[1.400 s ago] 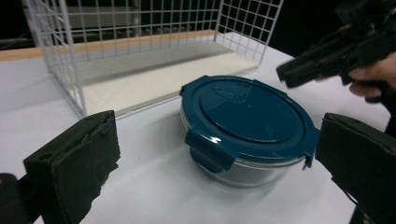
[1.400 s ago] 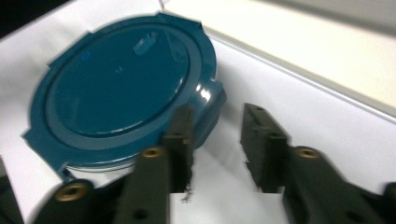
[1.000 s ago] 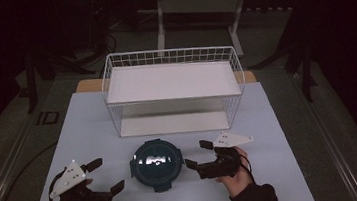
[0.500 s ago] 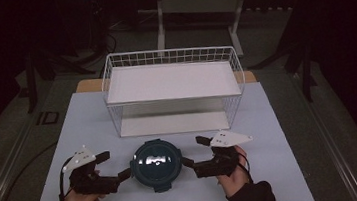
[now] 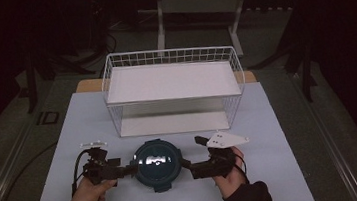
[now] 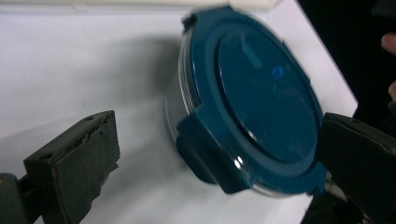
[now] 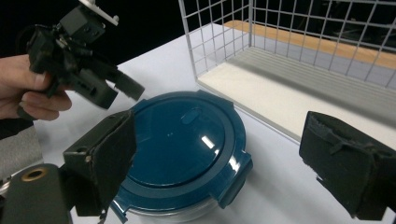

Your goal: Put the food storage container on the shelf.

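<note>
White matte sheet covers the table (image 5: 279,120), w/ dark floor and unlit room around it; cables are seen on the floor at left. A white wire basket rack w/ a flat white shelf (image 5: 172,88) stands at the sheet's far-centre, well apart from the hands.

The round dark-teal plastic container w/ clip-on lid (image 5: 157,164) sits on the sheet near the front edge, approx. centred between both tools. The left gripper (image 5: 123,170) is held low by the left hand (image 5: 88,195), pointed inward at the container's left side; its jaws are spread apart, w/ a lid tab lying between them in the left gripper view, contact not discernible. The right gripper (image 5: 189,165) is held by the right hand (image 5: 230,178), aimed inward at the container's right side; jaws are likewise spread wide, straddling the lid in the right gripper view, nothing grasped.

Free sheet is left to both sides of the hands and btwn container and rack; the front edge is close behind the wrists.
</note>
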The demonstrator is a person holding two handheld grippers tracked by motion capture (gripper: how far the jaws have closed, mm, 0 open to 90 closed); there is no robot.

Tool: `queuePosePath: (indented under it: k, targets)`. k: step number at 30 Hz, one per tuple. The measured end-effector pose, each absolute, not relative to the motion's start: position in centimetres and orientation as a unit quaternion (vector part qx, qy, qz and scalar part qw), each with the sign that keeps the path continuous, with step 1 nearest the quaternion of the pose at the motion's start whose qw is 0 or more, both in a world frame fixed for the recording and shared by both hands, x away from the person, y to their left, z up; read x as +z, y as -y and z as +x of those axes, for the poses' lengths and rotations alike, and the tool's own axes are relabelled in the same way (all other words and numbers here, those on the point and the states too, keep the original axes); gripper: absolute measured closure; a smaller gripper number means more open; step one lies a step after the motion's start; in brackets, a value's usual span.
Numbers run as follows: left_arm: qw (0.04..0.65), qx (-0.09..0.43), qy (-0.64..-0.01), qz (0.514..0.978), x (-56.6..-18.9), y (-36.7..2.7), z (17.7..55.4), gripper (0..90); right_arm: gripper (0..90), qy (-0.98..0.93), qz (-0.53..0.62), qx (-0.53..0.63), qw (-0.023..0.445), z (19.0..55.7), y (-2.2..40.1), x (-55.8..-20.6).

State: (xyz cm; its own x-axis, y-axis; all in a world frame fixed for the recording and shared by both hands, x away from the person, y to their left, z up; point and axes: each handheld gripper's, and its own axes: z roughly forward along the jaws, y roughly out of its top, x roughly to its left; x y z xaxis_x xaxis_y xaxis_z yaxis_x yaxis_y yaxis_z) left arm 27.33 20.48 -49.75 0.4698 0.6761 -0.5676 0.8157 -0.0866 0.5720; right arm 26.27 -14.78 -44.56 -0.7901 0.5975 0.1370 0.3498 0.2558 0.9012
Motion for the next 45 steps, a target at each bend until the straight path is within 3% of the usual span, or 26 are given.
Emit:
queuePosePath:
  k: [10,17,21,30,32,38,45]
  targets:
    - [0.424,-0.150,-0.564,0.692,-51.1,-20.8,28.0,18.2,10.2,-0.785,0.316,0.523,0.106,26.5,14.8,-45.2]
    - [0.434,-0.209,-0.567,0.668,-52.0,-20.9,27.8,44.3,10.3,-0.789,0.313,0.520,0.097,26.8,15.0,-45.4]
    - [0.451,-0.236,-0.580,0.636,-52.7,-21.4,27.8,48.9,10.2,-0.788,0.326,0.516,0.080,26.8,14.9,-45.7]
    - [0.456,-0.217,-0.559,0.658,-51.8,-21.1,27.6,53.0,10.4,-0.797,0.380,0.470,-0.002,28.0,14.5,-47.4]
    - [0.458,-0.207,-0.551,0.666,-51.5,-20.9,27.2,53.5,14.5,-0.790,0.392,0.468,-0.047,28.4,14.7,-48.2]
    - [0.461,-0.190,-0.530,0.686,-51.0,-20.7,26.6,55.2,33.6,-0.773,0.415,0.467,-0.111,29.0,15.6,-49.9]
    - [0.462,-0.176,-0.512,0.703,-50.6,-20.6,25.9,56.2,53.1,-0.760,0.420,0.470,-0.156,29.2,15.8,-50.5]
